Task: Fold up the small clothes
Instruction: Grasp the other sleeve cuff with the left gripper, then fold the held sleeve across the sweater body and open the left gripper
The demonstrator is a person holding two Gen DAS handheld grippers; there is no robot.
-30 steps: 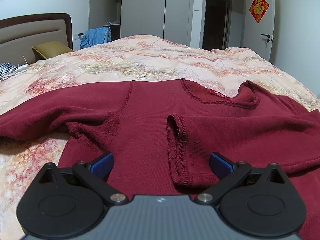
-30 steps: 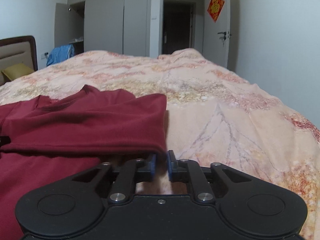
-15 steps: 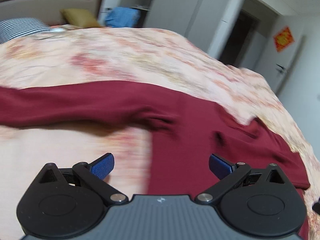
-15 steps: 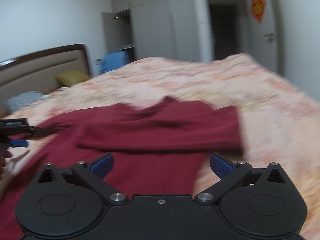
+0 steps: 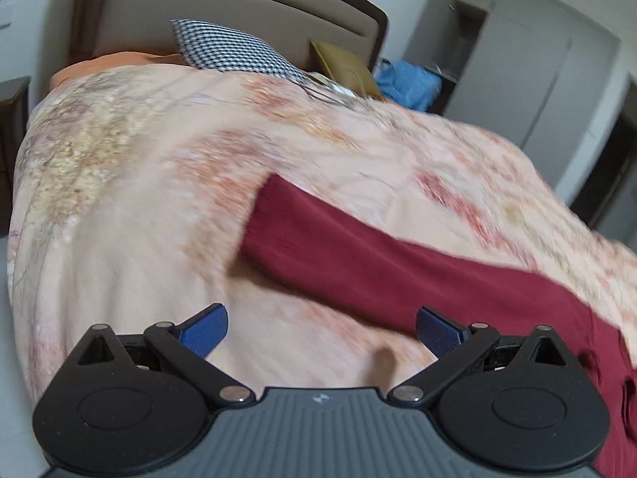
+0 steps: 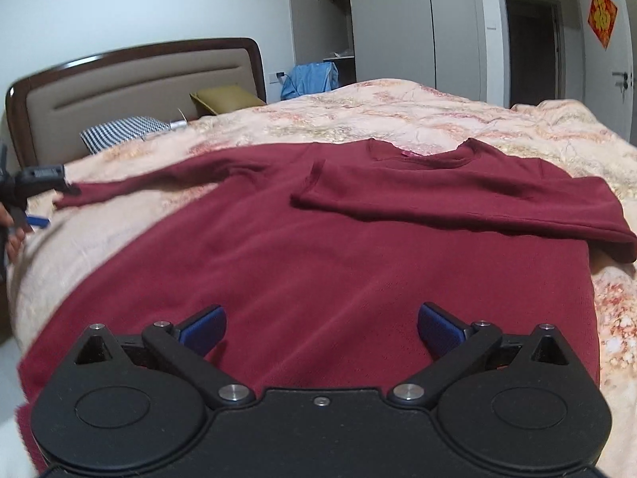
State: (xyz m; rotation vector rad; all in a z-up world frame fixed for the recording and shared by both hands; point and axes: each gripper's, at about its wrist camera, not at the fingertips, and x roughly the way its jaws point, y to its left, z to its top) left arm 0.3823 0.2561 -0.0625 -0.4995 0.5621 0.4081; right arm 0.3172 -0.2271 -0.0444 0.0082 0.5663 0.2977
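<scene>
Maroon long-sleeved top (image 6: 338,263) is seen spread flat on the bed (image 6: 438,119), over a floral peach quilt. One sleeve (image 6: 458,199) is laid folded across the chest, below the neckline; the other sleeve (image 5: 358,247) is stretched out sideways toward the headboard (image 6: 131,79), its cuff (image 5: 270,207) lying on the quilt ahead of the left tongs (image 5: 321,330).

Both tongs are held wide apart, with nothing gripped; the right tongs (image 6: 321,326) are poised over the lower body of the garment. The left view is blurred.

A soft, light, fine-ribbed knit is suggested, likely to drape and crease rather than hold shape, and to drag a little on the quilt. A hold at the outstretched cuff, pinching both layers, is judged best for bringing that sleeve across.
</scene>
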